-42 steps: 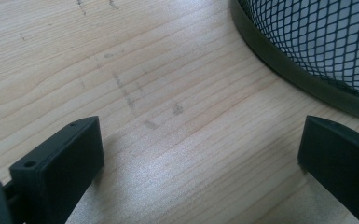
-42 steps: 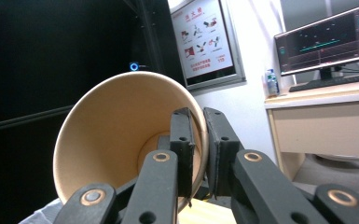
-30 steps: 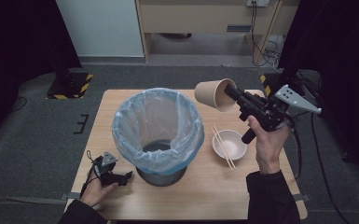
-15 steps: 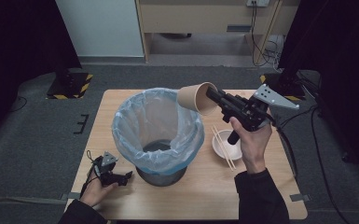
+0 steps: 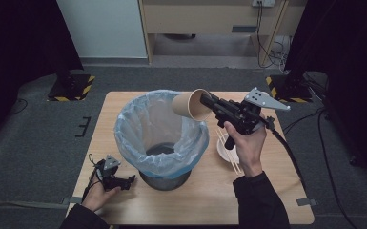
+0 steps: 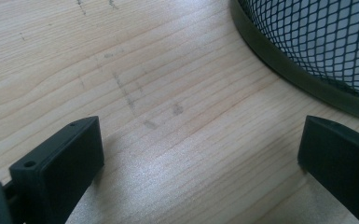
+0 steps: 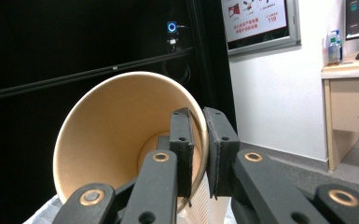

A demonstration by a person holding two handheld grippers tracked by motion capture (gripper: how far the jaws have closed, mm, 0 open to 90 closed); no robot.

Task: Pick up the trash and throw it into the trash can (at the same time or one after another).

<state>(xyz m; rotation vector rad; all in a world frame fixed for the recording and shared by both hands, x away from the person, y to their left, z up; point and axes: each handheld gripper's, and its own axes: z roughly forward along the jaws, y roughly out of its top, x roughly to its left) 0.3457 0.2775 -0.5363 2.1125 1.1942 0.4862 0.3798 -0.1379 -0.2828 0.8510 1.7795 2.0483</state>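
Observation:
A brown paper cup [image 5: 189, 105] hangs tipped on its side over the right rim of a mesh waste bin [image 5: 164, 175] lined with a blue bag [image 5: 138, 129]. My right gripper [image 5: 207, 104] is shut on the cup's rim, one jaw inside and one outside. In the right gripper view the cup [image 7: 107, 144] opens toward the camera, and the right gripper [image 7: 198, 140] pinches its wall. My left gripper [image 5: 131, 181] rests on the table at the front left, beside the bin's base. It stands open with only bare wood between its jaws; the left gripper [image 6: 198, 140] faces the bin's mesh wall [image 6: 317, 42].
A white bowl [image 5: 223, 150] with chopsticks [image 5: 229, 152] across it sits on the wooden table [image 5: 205, 200], right of the bin and under my right hand. Beyond the table's far edge are grey floor, a wooden desk and cables.
My right gripper has carried the cup leftward, from over the bowl's side to above the bin's right rim. The left gripper has stayed put.

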